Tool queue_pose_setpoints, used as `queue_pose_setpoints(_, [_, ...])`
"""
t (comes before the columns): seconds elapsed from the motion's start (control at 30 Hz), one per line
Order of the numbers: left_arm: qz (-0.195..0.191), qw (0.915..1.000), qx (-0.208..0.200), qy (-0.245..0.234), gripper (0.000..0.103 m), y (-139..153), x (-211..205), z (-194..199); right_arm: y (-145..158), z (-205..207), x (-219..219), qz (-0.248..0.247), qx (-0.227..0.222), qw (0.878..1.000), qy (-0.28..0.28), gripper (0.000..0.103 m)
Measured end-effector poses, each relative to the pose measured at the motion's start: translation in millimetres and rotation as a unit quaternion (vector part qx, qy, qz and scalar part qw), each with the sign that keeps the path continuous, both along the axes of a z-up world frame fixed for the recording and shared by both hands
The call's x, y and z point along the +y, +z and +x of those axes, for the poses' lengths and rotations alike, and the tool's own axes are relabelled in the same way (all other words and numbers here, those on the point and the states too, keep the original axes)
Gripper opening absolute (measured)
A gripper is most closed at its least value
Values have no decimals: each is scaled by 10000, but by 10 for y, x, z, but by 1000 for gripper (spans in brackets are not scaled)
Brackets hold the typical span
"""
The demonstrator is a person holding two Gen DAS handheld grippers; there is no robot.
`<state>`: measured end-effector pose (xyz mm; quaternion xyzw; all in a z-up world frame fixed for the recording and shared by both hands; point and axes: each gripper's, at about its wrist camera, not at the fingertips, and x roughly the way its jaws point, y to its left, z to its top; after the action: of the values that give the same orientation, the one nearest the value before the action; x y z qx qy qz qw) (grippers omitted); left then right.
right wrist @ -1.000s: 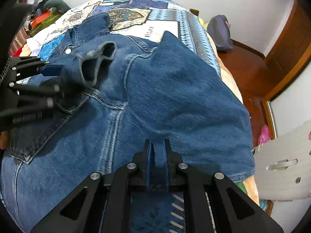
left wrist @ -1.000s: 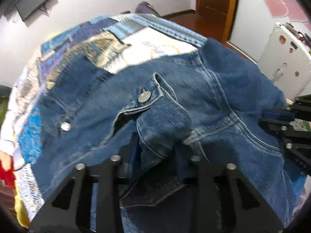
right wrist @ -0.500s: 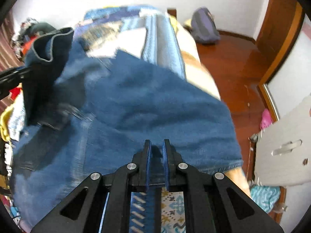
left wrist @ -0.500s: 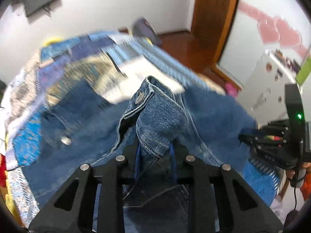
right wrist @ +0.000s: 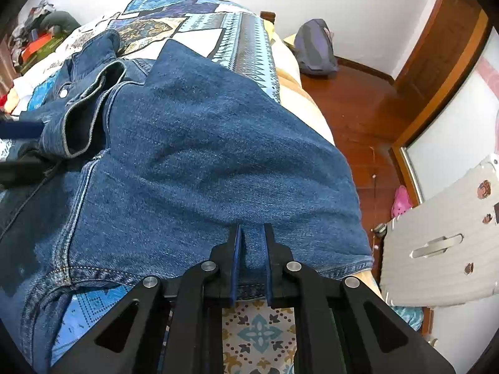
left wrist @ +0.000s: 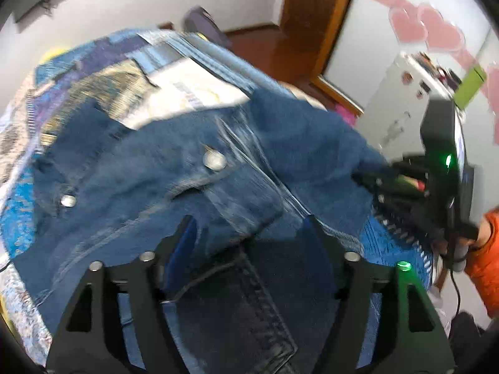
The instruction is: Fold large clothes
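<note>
Denim jacket (right wrist: 199, 155), dark blue with metal snap buttons (left wrist: 214, 160), spread mostly flat on patchwork bedspread, cuffed sleeve (right wrist: 84, 115) bunched on top toward its left, hem at near bed edge.

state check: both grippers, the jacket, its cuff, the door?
left gripper: open, jaws just opened, cuff below, not pinched
right gripper: shut on jacket hem
jacket: spread on the bed, partly folded
cuff: loose, lying on the jacket
door: cannot tell
</note>
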<state>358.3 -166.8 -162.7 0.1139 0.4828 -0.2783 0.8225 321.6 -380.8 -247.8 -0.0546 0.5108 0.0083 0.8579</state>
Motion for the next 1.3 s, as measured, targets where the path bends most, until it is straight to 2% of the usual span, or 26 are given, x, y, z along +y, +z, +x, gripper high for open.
queue_pose_setpoints(0.1, [-73, 9993, -174, 336, 74, 145, 200, 90, -11, -12, -49, 56, 23, 10000, -31, 8])
queue_pose_setpoints(0.27, [257, 9943, -459, 923, 81, 142, 539, 303, -21, 18, -189, 361, 196, 9991, -95, 8])
queue_pose_setpoints(0.37, [479, 9909, -328, 1218, 81, -42, 728, 446, -23, 28, -240, 403, 268, 9987, -136, 8])
queue_pose_setpoints(0.47, [543, 9880, 97, 1441, 81, -344, 839, 577, -20, 21, -314, 539, 347, 9977, -217, 8])
queue_pose_setpoints(0.57, [644, 9877, 481, 1343, 81, -647, 764, 607, 0, -10, -361, 587, 410, 9971, -251, 8])
queue_pose_setpoints(0.67, [894, 9873, 99, 1306, 82, -660, 649, 565, 28, -55, -374, 474, 431, 9976, -268, 8])
queue_pose_setpoints(0.73, [1000, 9880, -11, 1178, 82, -629, 569, 558, 49, -90, -409, 411, 433, 9977, -329, 8])
queue_pose_setpoints(0.87, [855, 9923, -58, 890, 82, -583, 417, 554, 58, -158, -590, 353, 495, 9965, -581, 8])
queue_pose_setpoints(0.93, [707, 9951, 15, 692, 82, -559, 324, 514, 10, -189, -745, 588, 604, 9931, -819, 8])
queue_pose_setpoints(1.03, [772, 9953, -167, 557, 81, -513, 172, 453, -35, -238, -925, 979, 682, 9869, -1087, 8])
queue_pose_setpoints(1.1, [913, 9939, -352, 512, 81, -485, 121, 428, -81, -256, -989, 681, 906, 9855, -1264, 9])
queue_pose_setpoints(1.13, [908, 9938, -384, 506, 81, -473, 114, 407, -164, -267, -1020, 402, 1197, 9831, -1329, 9])
queue_pose_setpoints(1.2, [805, 9947, -363, 534, 81, -454, 151, 415, -189, -323, -1085, 582, 1167, 9823, -1348, 9])
queue_pose_setpoints(1.3, [512, 9961, -223, 682, 81, -403, 257, 459, -105, -389, -1279, 1304, 1003, 9711, -1732, 9])
